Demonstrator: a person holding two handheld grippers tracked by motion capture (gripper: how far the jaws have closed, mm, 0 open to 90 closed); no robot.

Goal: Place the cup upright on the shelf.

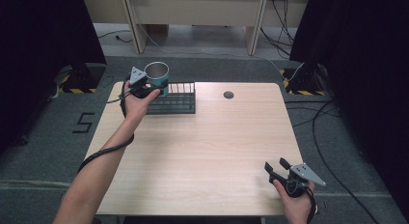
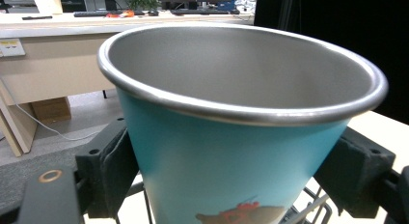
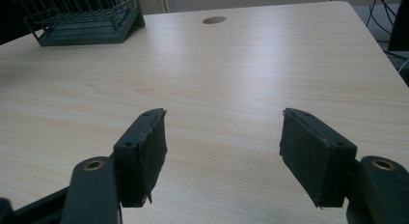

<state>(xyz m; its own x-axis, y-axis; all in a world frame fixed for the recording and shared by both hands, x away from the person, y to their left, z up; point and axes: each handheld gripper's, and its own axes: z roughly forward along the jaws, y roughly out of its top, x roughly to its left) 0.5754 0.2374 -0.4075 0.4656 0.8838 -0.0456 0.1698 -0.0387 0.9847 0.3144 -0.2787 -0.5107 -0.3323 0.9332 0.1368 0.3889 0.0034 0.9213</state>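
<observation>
A teal metal cup [image 1: 157, 75] with a steel rim is held upright over the left end of a dark wire rack [image 1: 174, 101] at the table's back left. My left gripper [image 1: 153, 87] is shut on the cup. In the left gripper view the cup [image 2: 231, 151] sits between the two black jaws, its steel inside empty and a small red print low on its wall. My right gripper [image 1: 275, 166] rests near the table's front right corner, open, with nothing between its pads [image 3: 144, 154].
The wooden table [image 1: 202, 147] has a round cable hole [image 1: 228, 94] near its back edge. The rack [image 3: 79, 21] lies far off in the right gripper view. Cables run on the floor at right, and desks stand beyond the table.
</observation>
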